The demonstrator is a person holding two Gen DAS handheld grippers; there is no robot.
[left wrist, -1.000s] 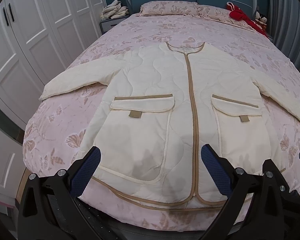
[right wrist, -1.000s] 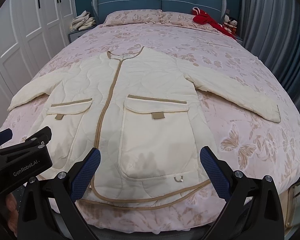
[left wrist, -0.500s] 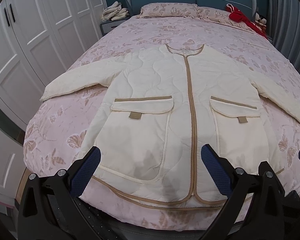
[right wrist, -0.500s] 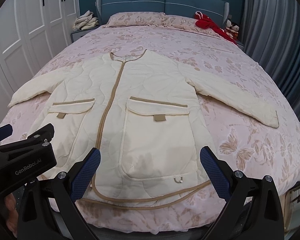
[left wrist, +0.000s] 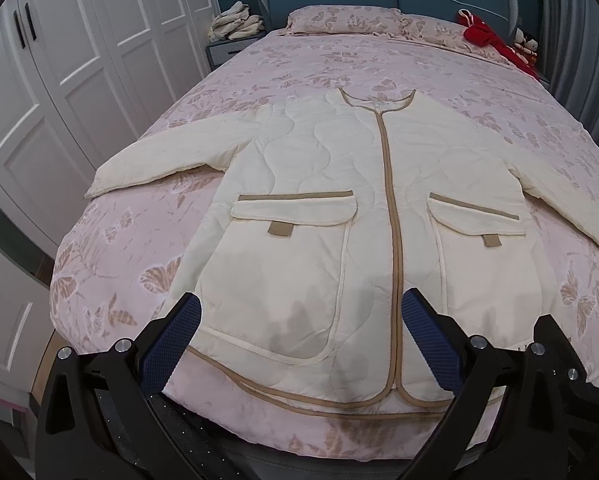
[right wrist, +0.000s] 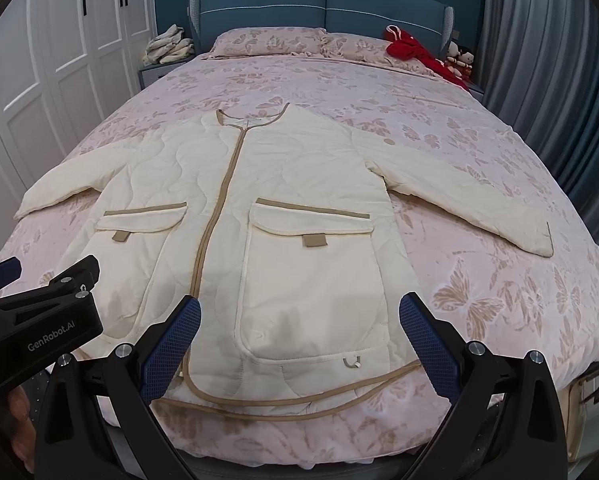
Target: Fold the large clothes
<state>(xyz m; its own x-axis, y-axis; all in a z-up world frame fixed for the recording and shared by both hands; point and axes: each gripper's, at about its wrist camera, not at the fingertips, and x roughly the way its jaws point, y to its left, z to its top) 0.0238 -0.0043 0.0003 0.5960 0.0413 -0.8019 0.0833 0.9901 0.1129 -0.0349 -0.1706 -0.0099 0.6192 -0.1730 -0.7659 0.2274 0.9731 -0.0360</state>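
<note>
A cream quilted jacket (left wrist: 339, 208) with tan trim lies flat and face up on the pink bed, both sleeves spread out; it also shows in the right wrist view (right wrist: 291, 216). Its hem is at the near bed edge. My left gripper (left wrist: 299, 320) is open and empty, held above the hem over the left pocket. My right gripper (right wrist: 299, 320) is open and empty above the hem over the right pocket. The left gripper's body (right wrist: 39, 320) shows at the left of the right wrist view.
The bed (left wrist: 111, 264) has a pink butterfly-print cover and a teal headboard (right wrist: 323, 0). White wardrobes (left wrist: 59, 60) stand close on the left. Grey curtains (right wrist: 547, 80) hang on the right. Red clothes (right wrist: 407, 48) lie by the pillows. A nightstand (right wrist: 155, 72) holds folded cloth.
Both grippers have drawn back and risen slightly, so the jacket sits a little farther away in both views. Both stay open. The jacket has not moved.
</note>
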